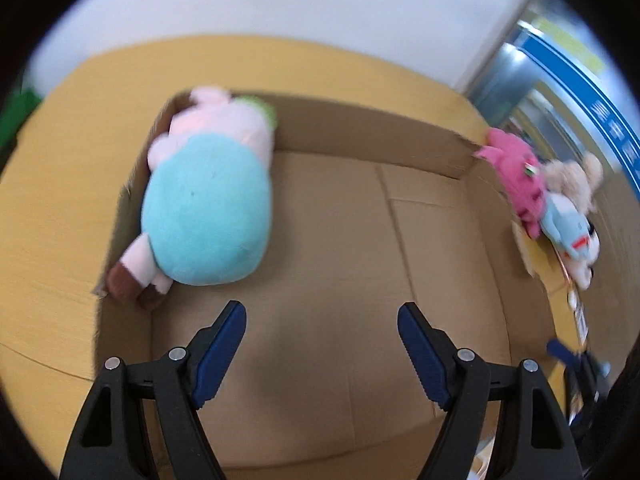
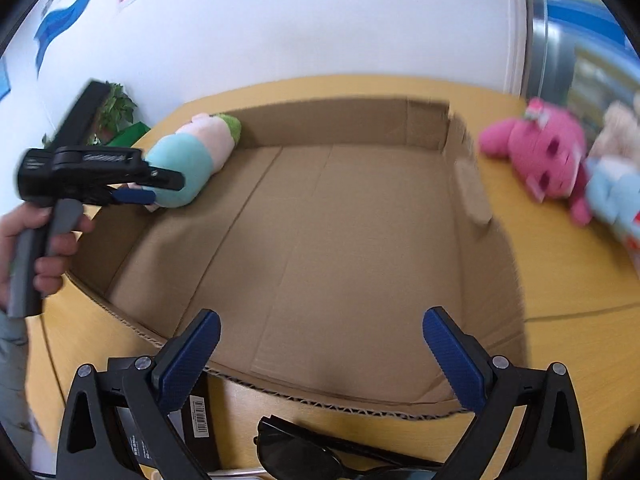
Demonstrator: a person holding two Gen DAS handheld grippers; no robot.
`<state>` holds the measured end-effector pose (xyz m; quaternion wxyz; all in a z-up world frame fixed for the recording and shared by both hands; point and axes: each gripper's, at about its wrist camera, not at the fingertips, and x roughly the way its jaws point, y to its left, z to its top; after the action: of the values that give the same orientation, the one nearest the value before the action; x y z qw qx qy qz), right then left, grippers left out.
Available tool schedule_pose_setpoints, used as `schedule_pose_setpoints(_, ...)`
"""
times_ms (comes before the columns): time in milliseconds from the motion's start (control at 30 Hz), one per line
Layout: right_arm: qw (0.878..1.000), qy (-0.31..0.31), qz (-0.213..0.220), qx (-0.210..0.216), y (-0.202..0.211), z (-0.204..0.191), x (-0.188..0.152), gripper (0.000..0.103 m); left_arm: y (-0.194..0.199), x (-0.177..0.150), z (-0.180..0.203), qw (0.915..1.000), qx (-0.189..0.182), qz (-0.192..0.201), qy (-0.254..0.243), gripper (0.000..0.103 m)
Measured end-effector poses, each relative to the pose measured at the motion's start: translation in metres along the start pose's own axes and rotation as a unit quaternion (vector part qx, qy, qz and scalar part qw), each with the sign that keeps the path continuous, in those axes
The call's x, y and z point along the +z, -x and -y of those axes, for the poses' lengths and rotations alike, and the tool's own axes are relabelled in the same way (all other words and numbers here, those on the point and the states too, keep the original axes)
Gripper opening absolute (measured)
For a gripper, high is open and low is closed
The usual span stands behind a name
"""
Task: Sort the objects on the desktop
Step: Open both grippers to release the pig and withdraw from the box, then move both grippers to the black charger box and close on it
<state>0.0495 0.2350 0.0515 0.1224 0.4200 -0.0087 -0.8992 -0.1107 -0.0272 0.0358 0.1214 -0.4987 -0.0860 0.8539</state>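
Observation:
A pink plush with a teal body lies in the far left corner of an open cardboard box; it also shows in the right wrist view. My left gripper is open and empty above the box floor, right of the plush; from the right wrist view it hangs beside the plush. My right gripper is open and empty over the box's near wall. A pink plush, a light blue plush and a beige plush lie on the yellow table right of the box.
Black sunglasses and a black barcoded box lie on the yellow table in front of the cardboard box. A potted plant stands at the back left by the white wall.

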Motion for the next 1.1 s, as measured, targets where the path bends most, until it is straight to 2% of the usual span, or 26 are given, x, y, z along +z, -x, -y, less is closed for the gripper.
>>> schedule_pose_setpoints(133, 0.999, 0.027, 0.036, -0.002, 0.021, -0.014, 0.002, 0.103, 0.058, -0.032, 0.031, 0.9949, 0.004, 0.085, -0.053, 0.079)
schedule_pose_setpoints(300, 0.997, 0.045, 0.055, -0.013, 0.037, -0.026, 0.001, 0.103, 0.104, -0.075, 0.057, 0.9815, 0.036, 0.172, -0.076, 0.079)
schedule_pose_setpoints(467, 0.996, 0.052, 0.066, -0.015, 0.047, -0.038, -0.005, 0.103, 0.122, -0.107, 0.079, 0.9699, 0.061, 0.215, -0.096, 0.079)
schedule_pose_setpoints(533, 0.996, 0.058, 0.068, -0.011, 0.051, -0.042, -0.007, 0.103, 0.124, -0.116, 0.082, 0.9698, 0.053, 0.218, -0.094, 0.079)
schedule_pose_setpoints(700, 0.995, 0.067, 0.075, 0.003, 0.063, -0.046, -0.018, 0.103, 0.124, -0.137, 0.075, 0.9776, 0.028, 0.197, -0.07, 0.079)
schedule_pose_setpoints(900, 0.993, 0.095, 0.06, 0.027, 0.066, -0.049, -0.055, 0.103, 0.102, -0.169, 0.062, 0.9874, 0.034, 0.146, -0.05, 0.079)
schedule_pose_setpoints(1033, 0.986, 0.144, 0.016, 0.081, 0.05, -0.072, -0.083, 0.103, 0.087, -0.187, 0.049, 0.9925, 0.03, 0.113, -0.035, 0.079)
schedule_pose_setpoints(1100, 0.982, 0.155, -0.004, 0.111, 0.041, -0.083, -0.09, 0.103, 0.079, -0.194, 0.04, 0.9942, 0.04, 0.098, -0.02, 0.079)
